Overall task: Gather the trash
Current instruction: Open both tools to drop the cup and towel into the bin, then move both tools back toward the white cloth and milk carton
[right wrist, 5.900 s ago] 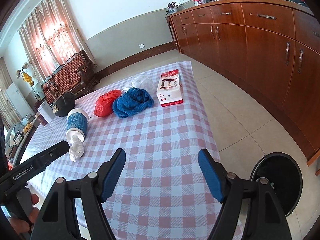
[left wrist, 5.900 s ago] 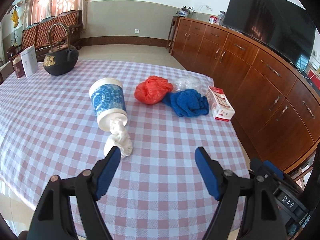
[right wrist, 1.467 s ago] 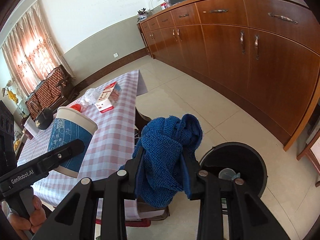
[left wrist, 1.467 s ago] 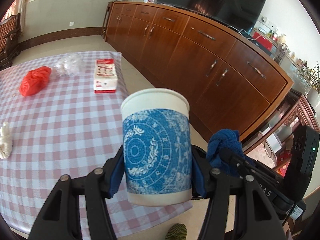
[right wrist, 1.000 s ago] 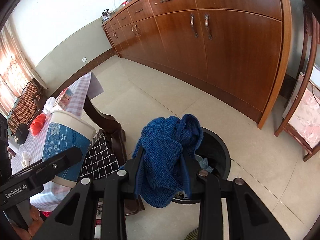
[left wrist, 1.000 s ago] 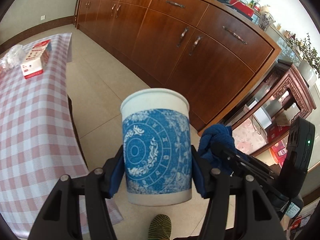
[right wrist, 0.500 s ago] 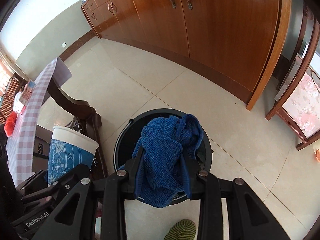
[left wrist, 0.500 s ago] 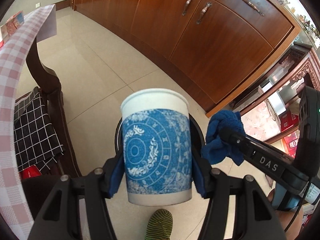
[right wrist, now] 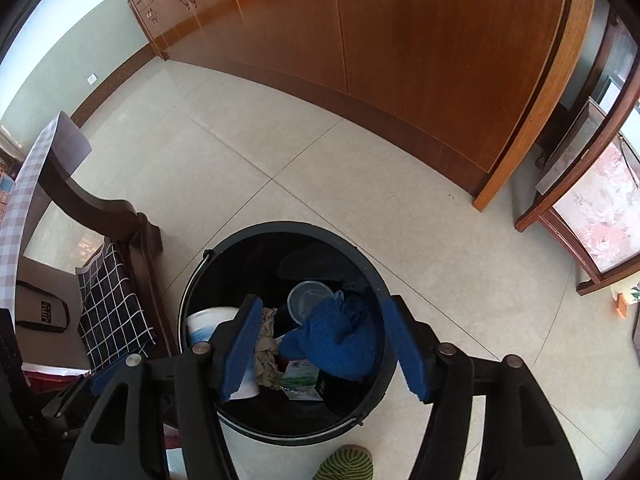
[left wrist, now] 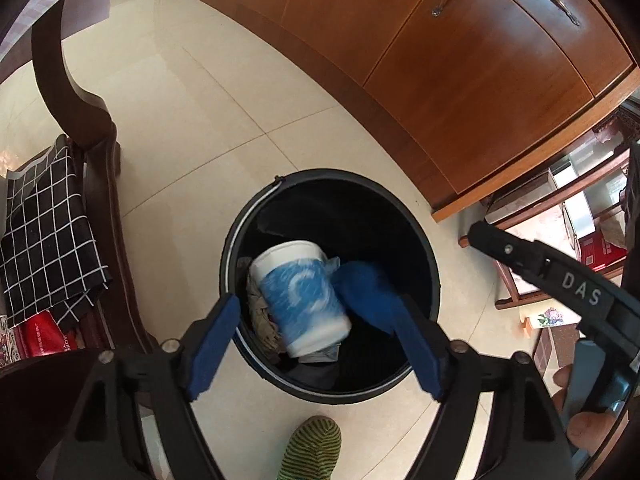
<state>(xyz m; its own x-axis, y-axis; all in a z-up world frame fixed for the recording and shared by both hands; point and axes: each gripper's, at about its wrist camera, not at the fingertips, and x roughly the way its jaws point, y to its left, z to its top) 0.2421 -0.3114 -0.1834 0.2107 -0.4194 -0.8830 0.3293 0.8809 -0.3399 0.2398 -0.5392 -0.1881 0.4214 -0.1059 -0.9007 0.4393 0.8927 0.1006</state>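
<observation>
A round black trash bin [left wrist: 248, 236] [right wrist: 224, 252] stands on the tiled floor below both grippers. The white paper cup with the blue pattern [left wrist: 302, 298] [right wrist: 202, 326] is blurred inside the bin mouth, free of my left gripper [left wrist: 316, 344], whose jaws are opening with a gap on each side of it. The blue cloth [right wrist: 336, 338] [left wrist: 366, 294] is inside the bin too, clear of the pads of my right gripper [right wrist: 326, 346], whose jaws are also opening. Crumpled paper [right wrist: 266, 346], a clear lid [right wrist: 310, 300] and a small carton [right wrist: 302, 380] lie in the bin.
A long wooden cabinet [left wrist: 460, 60] [right wrist: 400, 40] runs behind the bin. A dark wooden chair with a checked cushion [left wrist: 44, 232] [right wrist: 110, 300] stands to the left, under the edge of the checked tablecloth [right wrist: 20, 192]. A striped-socked foot [left wrist: 312, 450] is by the bin's near rim.
Both grippers have sunk toward the bin and spread their jaws. The cup has left the left gripper and the blue cloth has left the right one; both have dropped into the bin.
</observation>
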